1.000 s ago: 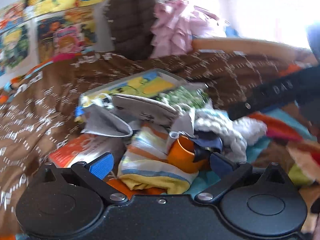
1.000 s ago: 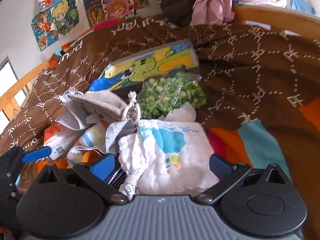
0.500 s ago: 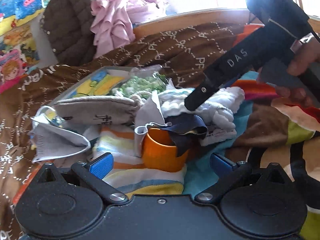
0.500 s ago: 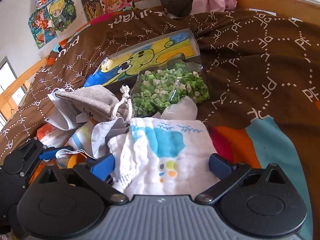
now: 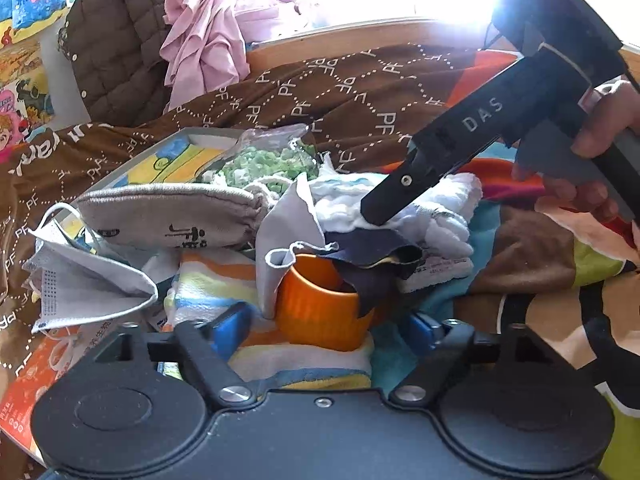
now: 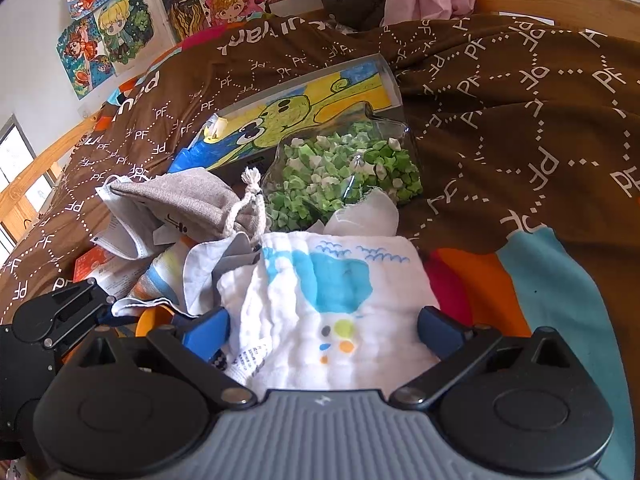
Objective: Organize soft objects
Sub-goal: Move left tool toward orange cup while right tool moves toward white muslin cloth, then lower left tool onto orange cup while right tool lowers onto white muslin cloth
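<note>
Now, from the left wrist view, our left gripper (image 5: 328, 326) has its jaws closing around the orange cup (image 5: 320, 304), which stands between the blue pads without clear contact yet. A grey cloth (image 5: 280, 236) and a dark navy cloth (image 5: 372, 256) drape over the cup's rim, and the striped towel (image 5: 212, 284) lies under it on the bed (image 5: 360, 92). Left of it sit a face mask (image 5: 92, 284) and a grey drawstring pouch (image 5: 168, 216). If we close now, we judge the pads may trap the draped cloths along with the cup and drag the heap.

From the right wrist view, our right gripper (image 6: 324, 332) has its jaws spread apart over the white muslin cloth (image 6: 328, 300), which lies between them in the middle of the pile; no pinch shows. Beyond it a clear bag of green bits (image 6: 344, 168) leans on a picture box (image 6: 304, 108). Lifting the muslin could pull the pouch cord or tip that bag.
</note>
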Available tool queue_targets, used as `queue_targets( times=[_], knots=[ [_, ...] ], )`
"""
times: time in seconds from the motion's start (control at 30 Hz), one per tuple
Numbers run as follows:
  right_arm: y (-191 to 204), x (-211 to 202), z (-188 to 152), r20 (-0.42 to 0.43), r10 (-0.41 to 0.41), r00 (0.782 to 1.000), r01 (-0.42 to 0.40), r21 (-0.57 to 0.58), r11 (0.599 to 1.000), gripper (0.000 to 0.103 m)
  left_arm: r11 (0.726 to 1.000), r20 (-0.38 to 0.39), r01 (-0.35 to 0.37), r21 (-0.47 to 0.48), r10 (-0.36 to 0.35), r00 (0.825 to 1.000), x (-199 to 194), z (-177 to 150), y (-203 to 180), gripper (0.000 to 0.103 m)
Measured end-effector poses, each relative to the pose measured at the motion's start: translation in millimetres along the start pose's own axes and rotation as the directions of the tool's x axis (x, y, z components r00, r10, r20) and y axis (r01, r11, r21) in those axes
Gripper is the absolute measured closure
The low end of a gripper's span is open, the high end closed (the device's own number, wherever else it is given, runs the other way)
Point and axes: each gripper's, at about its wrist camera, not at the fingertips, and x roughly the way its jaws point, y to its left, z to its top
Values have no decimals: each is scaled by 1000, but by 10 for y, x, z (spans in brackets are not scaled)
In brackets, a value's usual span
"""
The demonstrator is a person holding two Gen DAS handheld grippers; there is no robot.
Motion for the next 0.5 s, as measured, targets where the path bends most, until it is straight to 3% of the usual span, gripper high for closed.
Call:
queue_targets(
  times=[0.1,0.17,0.2,0.37,0.5],
  knots=[
    [-6,-1,-5,-2,1,1000,-1,0,1000,2,1000,7,-1,-1,1,1000,-25,7,-17,31],
    [-7,3,-5,-6,1,1000,-1,2,1000,5,1000,3,-2,-19,3,1000,-40,13,-12,47],
    [-8,2,-7,-6,1,1000,-1,3,1000,5,999,-2,-4,-34,4,1000,-49,18,-1,49],
    [-21,-18,-5,0,10,1000,-10,16,1000,11,993,17,23,-118,-21,1000,-128,9,47,55],
    [-34,-19,-2,-5,24,1000,-23,31,999,14,992,54,30,-119,-24,998,-232,39,-34,55]
  ],
)
